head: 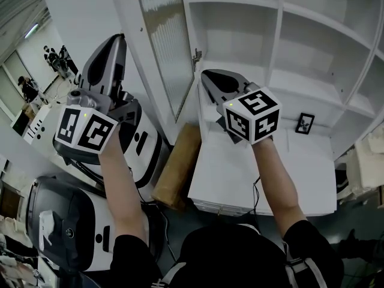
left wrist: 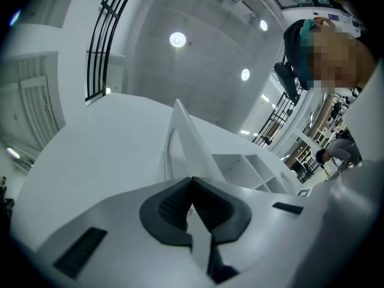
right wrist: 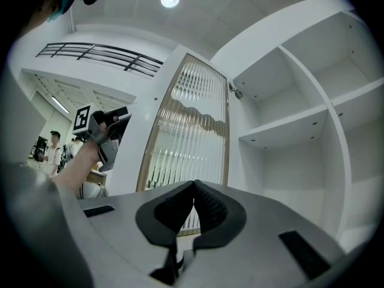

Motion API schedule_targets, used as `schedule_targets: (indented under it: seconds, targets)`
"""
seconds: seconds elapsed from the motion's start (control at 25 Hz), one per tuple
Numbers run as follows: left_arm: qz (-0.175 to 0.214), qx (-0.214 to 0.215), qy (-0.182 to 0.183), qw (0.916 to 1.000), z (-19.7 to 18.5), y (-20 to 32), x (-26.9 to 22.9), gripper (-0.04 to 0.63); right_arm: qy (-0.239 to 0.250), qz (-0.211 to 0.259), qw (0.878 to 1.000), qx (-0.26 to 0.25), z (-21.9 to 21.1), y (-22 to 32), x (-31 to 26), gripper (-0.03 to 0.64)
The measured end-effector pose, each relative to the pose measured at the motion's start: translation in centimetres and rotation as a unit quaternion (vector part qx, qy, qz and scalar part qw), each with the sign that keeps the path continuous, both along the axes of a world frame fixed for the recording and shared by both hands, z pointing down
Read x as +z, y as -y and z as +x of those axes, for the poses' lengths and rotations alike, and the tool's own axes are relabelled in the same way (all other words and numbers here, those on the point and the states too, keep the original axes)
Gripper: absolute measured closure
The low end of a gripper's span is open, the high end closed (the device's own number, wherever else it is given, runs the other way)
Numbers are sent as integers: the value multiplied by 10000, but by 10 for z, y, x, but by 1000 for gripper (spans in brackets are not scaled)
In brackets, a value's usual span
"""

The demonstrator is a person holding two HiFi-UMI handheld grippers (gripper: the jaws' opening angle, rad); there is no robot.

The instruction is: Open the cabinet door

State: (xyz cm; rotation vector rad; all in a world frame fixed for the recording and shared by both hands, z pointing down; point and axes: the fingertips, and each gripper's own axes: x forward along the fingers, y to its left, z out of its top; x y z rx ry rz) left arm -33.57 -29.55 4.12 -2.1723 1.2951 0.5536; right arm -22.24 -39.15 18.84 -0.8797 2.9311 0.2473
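At cabinet (head: 312,18) front | door (head: 165,47) upright, swung open, edge toward left tool (head: 120,39) | left tool pressed together; right tool (head: 204,75) too

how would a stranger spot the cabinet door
Find the tall white shelf unit of open compartments. The cabinet door hangs at its left edge, swung open. Only it has a ribbed glass panel; the rest is plain white.

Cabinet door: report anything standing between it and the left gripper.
Nothing visible does. The left gripper, jaws shut and empty, points straight at the free edge of the cabinet door, with no object between them. Whether the tips touch that edge cannot be told.
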Motion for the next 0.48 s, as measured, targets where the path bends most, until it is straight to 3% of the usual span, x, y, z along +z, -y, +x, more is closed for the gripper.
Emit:
schedule_targets:
  seconds: [0.48]
  targets:
    - [-108, -88, 116, 9998, 5, -6, 11, 574, 45, -12, 10000, -3, 5, -9, 2, 600]
